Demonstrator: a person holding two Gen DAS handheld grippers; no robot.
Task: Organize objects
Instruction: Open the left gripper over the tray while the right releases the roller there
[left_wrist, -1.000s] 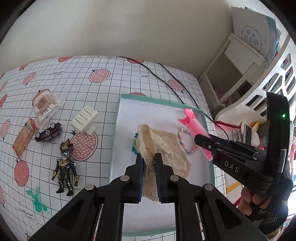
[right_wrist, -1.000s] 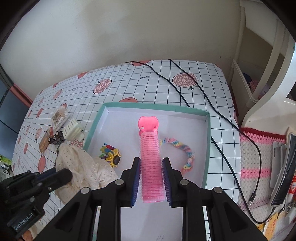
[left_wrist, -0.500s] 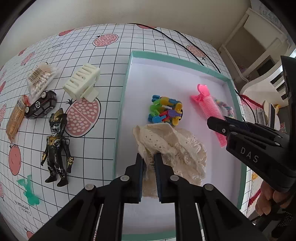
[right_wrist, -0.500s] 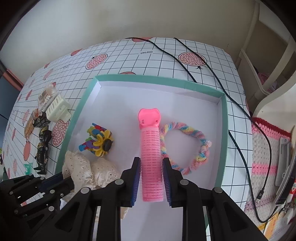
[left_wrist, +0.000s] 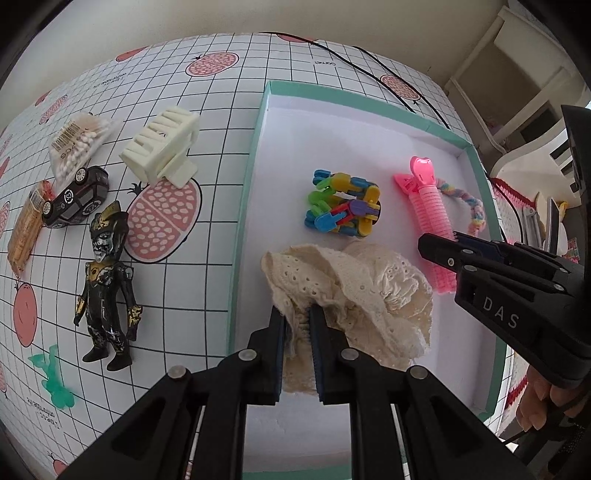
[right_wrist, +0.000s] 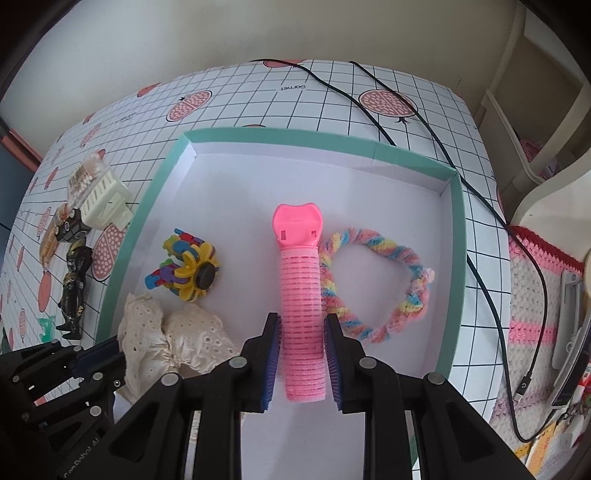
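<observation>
Pinching a cream lace cloth (left_wrist: 354, 284), the left gripper (left_wrist: 297, 321) faced tabletop toys; the right gripper (right_wrist: 302, 332) clamped a pink roller (right_wrist: 301, 291), its view alone showing a charging cable (right_wrist: 524, 288).

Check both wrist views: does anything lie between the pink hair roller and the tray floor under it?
Nothing visible does. The right gripper holds the pink hair roller over bare tray floor, beside the braided loop.

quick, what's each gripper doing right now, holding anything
Left gripper: shut on the cream lace cloth.
Right gripper: shut on the pink hair roller.
</observation>
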